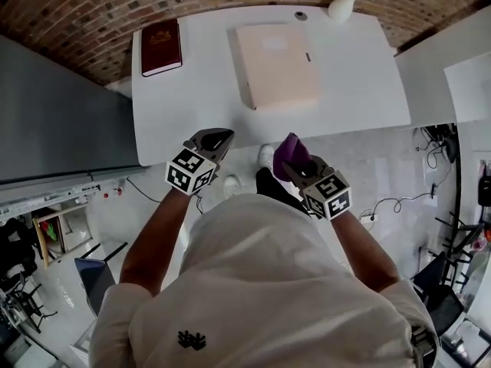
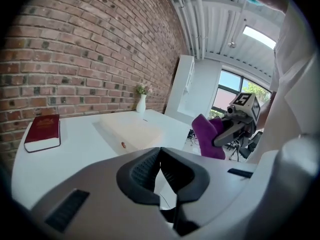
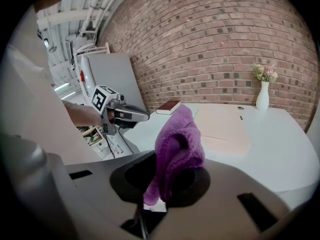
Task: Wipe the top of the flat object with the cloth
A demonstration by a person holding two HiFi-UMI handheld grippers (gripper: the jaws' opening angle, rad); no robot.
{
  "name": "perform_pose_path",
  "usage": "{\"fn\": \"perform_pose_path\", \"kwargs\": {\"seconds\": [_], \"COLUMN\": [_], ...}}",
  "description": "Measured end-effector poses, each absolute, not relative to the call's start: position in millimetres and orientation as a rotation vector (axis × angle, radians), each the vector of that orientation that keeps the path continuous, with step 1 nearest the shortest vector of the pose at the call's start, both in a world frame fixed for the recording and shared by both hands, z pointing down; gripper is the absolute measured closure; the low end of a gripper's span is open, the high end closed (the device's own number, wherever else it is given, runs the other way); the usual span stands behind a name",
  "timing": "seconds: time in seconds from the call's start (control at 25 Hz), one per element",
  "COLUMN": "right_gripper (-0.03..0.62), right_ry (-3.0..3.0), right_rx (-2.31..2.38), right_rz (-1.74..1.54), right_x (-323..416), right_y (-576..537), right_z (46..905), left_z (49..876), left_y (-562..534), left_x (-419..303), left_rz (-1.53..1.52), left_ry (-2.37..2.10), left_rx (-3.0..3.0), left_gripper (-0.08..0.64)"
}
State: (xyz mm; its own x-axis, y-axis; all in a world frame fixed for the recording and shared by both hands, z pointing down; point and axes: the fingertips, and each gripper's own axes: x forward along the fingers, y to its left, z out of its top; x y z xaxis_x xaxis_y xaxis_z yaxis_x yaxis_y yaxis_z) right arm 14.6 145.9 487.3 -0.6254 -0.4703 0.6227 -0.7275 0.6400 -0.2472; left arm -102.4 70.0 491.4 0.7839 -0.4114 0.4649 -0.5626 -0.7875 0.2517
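Obs: right claw (image 1: 299, 167) clamps cloth (image 3: 177, 144); left claw (image 1: 215, 139) closed, empty. Flat object (image 1: 276, 64) lies ahead of right claw, well apart, long axis pointing away.

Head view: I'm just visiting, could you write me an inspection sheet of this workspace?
Surface: white table, mostly bare.
Job's things: beige flat object lies on the table; purple cloth is in the right gripper, not yet on it.
Clutter: red book; white vase with flowers.
Grippers: left gripper shut, empty; right gripper shut on the purple cloth; both short of the table.
Cables: loose cables on the floor at the right.
Surroundings: brick wall behind the table.
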Motion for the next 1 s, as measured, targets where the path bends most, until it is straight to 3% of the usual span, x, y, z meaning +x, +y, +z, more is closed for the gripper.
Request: {"fn": "perform_pose_path", "kwargs": {"seconds": [0.44, 1.0], "right_gripper": [0.515, 0.515], "right_ry": [-2.476, -2.4], "right_rx": [0.725, 0.724], "right_rz": [0.696, 0.76], "right_x": [41.9, 40.9], "right_y": [18.7, -34.7], "right_z": [497.8, 532.1], "left_z": [528.1, 576.8], "left_y": [-59.4, -160.6], "left_x": [-54.0, -18.8], "left_rz": [0.686, 0.864], "left_ry": [-0.884, -0.749], "left_rx": [2.494, 2.533], "left_gripper": [0.535, 0.535]}}
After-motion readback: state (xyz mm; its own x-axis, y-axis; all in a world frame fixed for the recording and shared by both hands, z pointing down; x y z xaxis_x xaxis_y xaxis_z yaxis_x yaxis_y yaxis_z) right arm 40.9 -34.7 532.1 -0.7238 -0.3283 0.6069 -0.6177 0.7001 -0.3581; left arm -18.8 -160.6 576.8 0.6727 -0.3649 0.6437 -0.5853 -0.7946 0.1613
